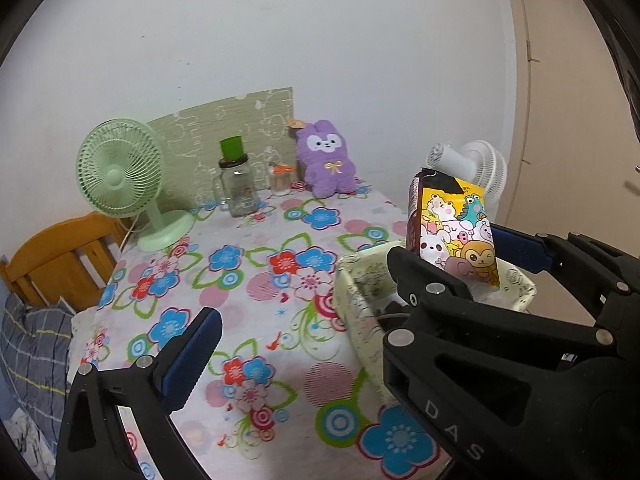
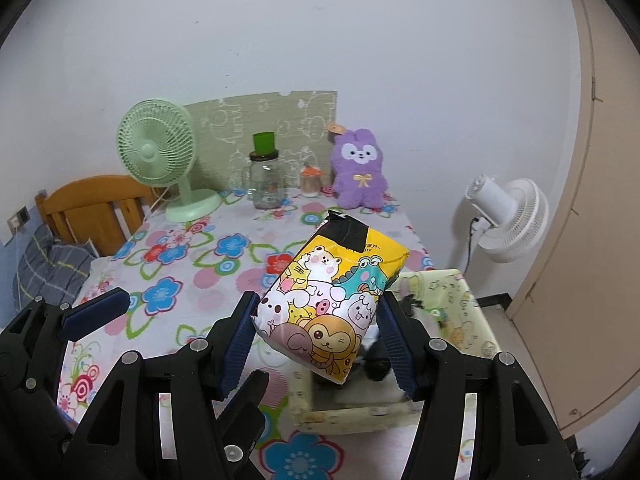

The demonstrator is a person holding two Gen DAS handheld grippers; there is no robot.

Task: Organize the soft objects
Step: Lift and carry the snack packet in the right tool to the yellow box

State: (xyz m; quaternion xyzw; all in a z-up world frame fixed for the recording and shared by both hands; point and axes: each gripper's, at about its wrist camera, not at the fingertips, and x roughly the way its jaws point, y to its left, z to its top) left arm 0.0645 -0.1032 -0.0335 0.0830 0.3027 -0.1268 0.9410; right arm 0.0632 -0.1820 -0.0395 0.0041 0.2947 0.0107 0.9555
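Note:
A soft pack of tissues (image 2: 332,304) printed with cartoon animals hangs tilted in the air, and my right gripper (image 2: 320,306) is shut on its lower half. The pack (image 1: 456,228) is just above a cream fabric box (image 2: 464,300) at the table's right edge. The box (image 1: 360,292) holds some dark items that I cannot make out. My left gripper (image 1: 304,332) is wide open over the floral cloth, with nothing between its fingers. Its right finger is hidden behind the right gripper. A purple plush rabbit (image 2: 360,168) sits upright at the back of the table (image 1: 326,160).
On the floral tablecloth (image 2: 192,264) stand a green desk fan (image 2: 160,152), a glass jar (image 2: 266,184) under a green cup, and a small jar (image 2: 310,182). A white floor fan (image 2: 508,216) stands to the right. A wooden bed frame (image 2: 88,208) is on the left.

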